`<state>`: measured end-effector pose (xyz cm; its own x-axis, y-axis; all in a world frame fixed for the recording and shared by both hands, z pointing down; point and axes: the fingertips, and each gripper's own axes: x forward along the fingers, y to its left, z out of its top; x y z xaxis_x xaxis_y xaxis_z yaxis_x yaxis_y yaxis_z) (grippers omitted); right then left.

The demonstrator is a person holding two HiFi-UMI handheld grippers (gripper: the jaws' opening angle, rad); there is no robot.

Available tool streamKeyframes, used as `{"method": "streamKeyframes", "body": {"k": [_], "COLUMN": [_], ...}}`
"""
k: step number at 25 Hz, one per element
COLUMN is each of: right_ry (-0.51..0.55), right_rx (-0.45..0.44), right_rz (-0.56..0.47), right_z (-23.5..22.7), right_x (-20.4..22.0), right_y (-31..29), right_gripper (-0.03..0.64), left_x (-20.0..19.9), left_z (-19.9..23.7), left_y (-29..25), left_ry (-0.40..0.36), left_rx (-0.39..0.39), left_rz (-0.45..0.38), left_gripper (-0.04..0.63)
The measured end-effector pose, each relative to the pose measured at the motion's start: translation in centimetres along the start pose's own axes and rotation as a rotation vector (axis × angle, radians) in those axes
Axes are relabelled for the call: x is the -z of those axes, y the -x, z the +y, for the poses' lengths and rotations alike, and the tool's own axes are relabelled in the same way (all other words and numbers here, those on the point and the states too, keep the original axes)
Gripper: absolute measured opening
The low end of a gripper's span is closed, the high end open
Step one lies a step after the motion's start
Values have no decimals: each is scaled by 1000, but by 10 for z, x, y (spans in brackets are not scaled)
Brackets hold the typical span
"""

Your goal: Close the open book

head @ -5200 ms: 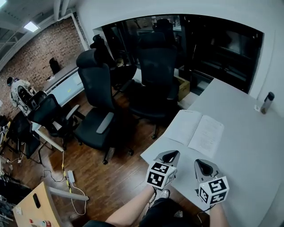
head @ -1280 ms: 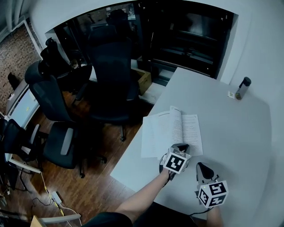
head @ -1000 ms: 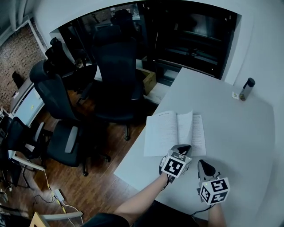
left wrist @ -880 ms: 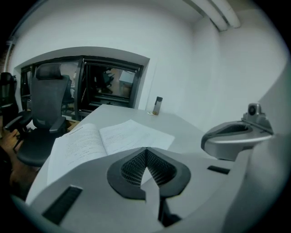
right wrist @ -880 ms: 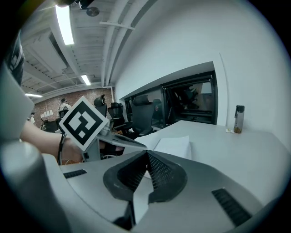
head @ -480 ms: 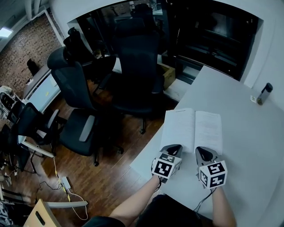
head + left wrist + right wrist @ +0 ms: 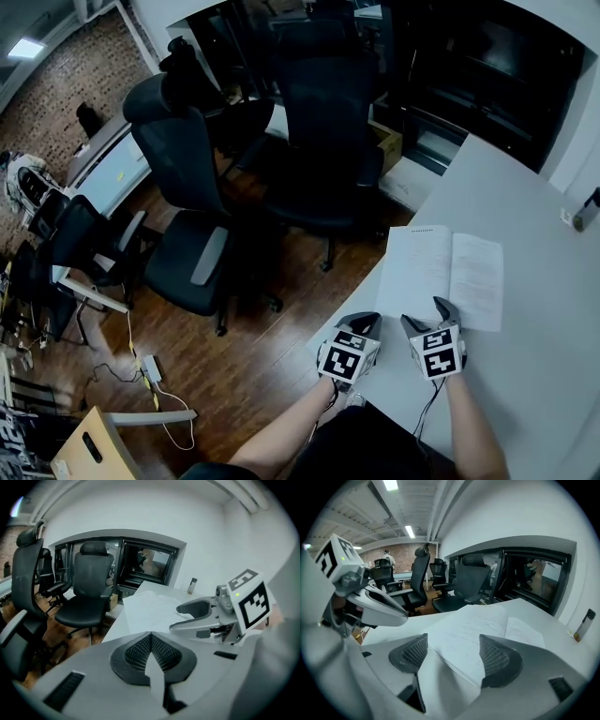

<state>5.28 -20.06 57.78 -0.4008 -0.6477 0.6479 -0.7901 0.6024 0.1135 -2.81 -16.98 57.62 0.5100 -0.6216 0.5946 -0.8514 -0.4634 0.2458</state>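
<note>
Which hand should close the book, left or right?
Right, probably. The right gripper has just opened its jaws, and the book lies just ahead, its near edge between them, ungripped. The left gripper is shut, beside the book's corner.

An office: black swivel chairs (image 7: 180,155), white desks (image 7: 539,370), brick wall (image 7: 89,66).

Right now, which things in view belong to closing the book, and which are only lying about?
For the job: open book, flat on the table; right gripper, fingers just opened, book's near edge between them, not pinched; left gripper, shut.
Lying about: bottle; office chairs.
</note>
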Motion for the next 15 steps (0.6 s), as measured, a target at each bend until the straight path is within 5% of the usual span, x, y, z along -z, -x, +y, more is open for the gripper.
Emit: {"method": "streamKeyframes", "body": {"k": [5,12,15], "right_ry": [-3,50,66], "right_rx": [155,183,214], "right_rz": [89,110,110], "right_z": [-15,-11,-20], "right_x": [15,17,17], "right_y": [-22,-33,-27], "right_gripper": [367,365,273], "left_x": [13,18,22], "left_z": [10,7,6], "left_y": [4,4,0], "left_ry": [10,-1,10], "left_rx": [27,90,96], "left_rz": [14,21,29], "left_gripper": [5,5,5]}}
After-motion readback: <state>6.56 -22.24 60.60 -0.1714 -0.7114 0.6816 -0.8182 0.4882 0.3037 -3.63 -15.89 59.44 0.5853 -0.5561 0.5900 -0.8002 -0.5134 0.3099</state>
